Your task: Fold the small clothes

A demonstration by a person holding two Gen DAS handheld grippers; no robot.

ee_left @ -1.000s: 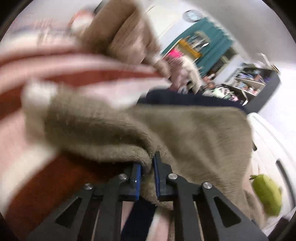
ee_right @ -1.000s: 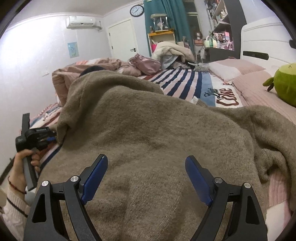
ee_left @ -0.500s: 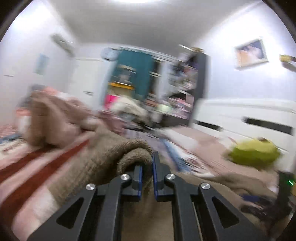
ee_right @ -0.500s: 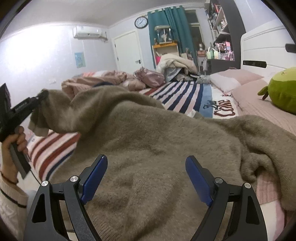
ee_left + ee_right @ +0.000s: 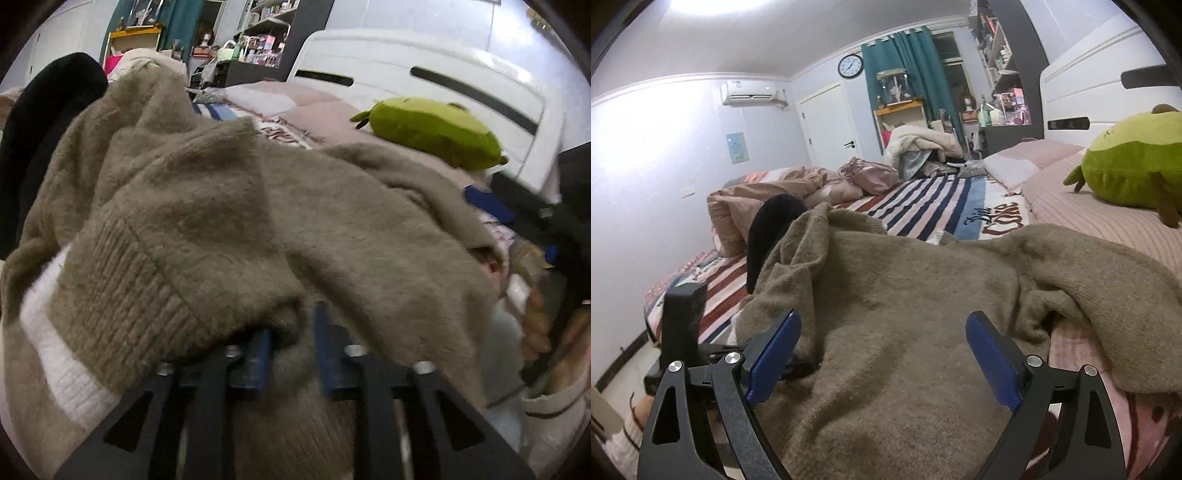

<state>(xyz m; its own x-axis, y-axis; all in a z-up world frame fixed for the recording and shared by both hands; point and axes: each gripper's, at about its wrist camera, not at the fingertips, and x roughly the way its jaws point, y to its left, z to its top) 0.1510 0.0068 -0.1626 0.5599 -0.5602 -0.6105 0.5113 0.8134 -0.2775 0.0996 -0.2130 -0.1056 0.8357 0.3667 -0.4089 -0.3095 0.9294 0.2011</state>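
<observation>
A taupe knit sweater [image 5: 905, 295] lies spread on the bed, with one side folded over its middle. My left gripper [image 5: 291, 350] is shut on a fold of the sweater [image 5: 258, 221] near a ribbed cuff with a white band [image 5: 55, 339]. The cloth drapes over its fingers. My right gripper [image 5: 882, 350] is open and empty, held just above the sweater's near part. The left gripper's body [image 5: 683, 325] shows at the left of the right wrist view.
A green plush toy [image 5: 1134, 166] lies by the white headboard [image 5: 424, 85]. A black garment [image 5: 768, 229] lies beside the sweater's far left. Pink bedding [image 5: 768, 192] and a pink bag [image 5: 871, 177] lie on the striped blanket [image 5: 934, 203] beyond.
My left gripper has lifted the sweater's left side and carried it rightward over the middle, lowering it near the right gripper. The right gripper has stayed open, shifting only a little.
</observation>
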